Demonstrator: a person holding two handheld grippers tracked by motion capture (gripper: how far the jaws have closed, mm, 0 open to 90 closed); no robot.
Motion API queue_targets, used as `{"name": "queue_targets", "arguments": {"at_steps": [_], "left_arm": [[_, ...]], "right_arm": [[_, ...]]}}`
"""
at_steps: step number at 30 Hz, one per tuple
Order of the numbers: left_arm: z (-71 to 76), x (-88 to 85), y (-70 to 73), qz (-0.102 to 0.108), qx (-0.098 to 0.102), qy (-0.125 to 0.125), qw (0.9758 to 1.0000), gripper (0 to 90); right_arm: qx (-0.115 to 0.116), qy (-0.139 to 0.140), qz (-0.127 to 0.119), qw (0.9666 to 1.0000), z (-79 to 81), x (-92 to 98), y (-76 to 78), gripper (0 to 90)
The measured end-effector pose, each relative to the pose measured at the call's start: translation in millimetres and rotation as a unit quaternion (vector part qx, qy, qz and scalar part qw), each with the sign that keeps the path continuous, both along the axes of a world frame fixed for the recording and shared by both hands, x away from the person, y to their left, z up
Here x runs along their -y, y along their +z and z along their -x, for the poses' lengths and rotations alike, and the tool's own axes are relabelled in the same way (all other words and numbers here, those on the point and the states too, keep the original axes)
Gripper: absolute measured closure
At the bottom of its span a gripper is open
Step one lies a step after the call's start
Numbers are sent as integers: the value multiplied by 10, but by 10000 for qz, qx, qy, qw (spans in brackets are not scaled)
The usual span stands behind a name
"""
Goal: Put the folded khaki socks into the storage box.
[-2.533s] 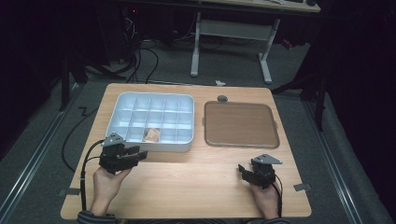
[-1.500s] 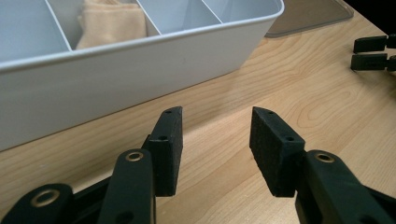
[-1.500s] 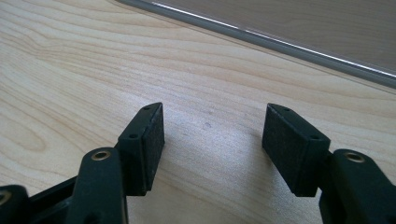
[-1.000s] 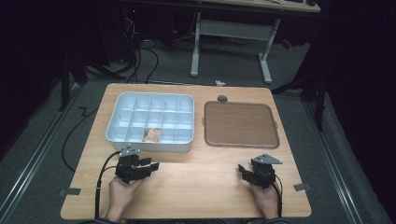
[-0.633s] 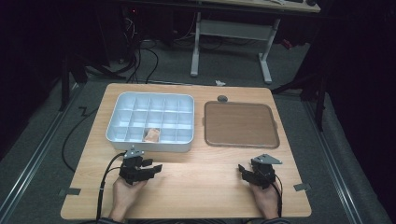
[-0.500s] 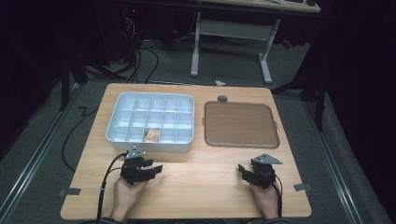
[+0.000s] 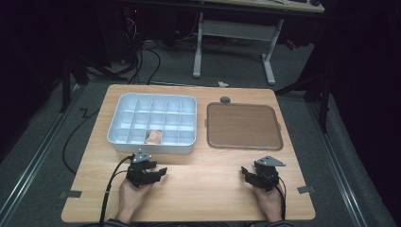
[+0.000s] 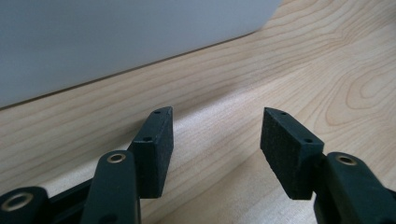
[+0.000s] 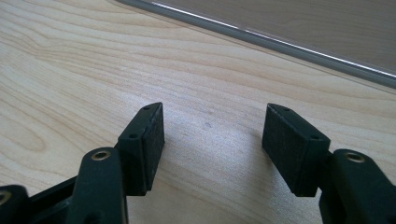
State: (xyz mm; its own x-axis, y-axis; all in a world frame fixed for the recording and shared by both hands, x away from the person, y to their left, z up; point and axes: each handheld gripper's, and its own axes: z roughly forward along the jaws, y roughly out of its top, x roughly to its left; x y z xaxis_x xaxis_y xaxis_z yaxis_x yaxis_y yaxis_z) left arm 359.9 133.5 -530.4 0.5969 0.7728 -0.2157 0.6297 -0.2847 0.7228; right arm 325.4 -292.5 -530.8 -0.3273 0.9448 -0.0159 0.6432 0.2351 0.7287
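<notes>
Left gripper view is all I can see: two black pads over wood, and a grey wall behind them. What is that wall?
Observer: It is the near side of a divided tray; the left gripper sits just in front of it on the table.
Operator: Is anything inside the tray?
Observer: One small tan object lies in a compartment of the near row. I cannot tell what it is.
Operator: And the other hand?
Observer: The right gripper rests near the table's right front, jaws open, before a flat brown tray.
</notes>
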Motion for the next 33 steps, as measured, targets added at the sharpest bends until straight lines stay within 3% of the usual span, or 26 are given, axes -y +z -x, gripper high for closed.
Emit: {"name": "queue_targets", "arguments": {"at_steps": [9,17,23,27,33], "left_arm": [[11,66,-24,-205,282,-5,9994,428],[42,141,-49,-540,595,-32,9968,402],[47,156,-52,-583,619,-23,9964,391],[62,192,-53,-764,692,-53,9947,365],[59,191,-54,-768,671,-11,9948,340]], "right_arm": [[-1,0,-4,10000,0,-1,0,391],[1,1,0,10000,0,0,0,392],[1,1,-1,10000,0,0,0,392],[0,2,1,10000,0,0,0,391],[1,5,3,10000,1,0,0,390]]}}
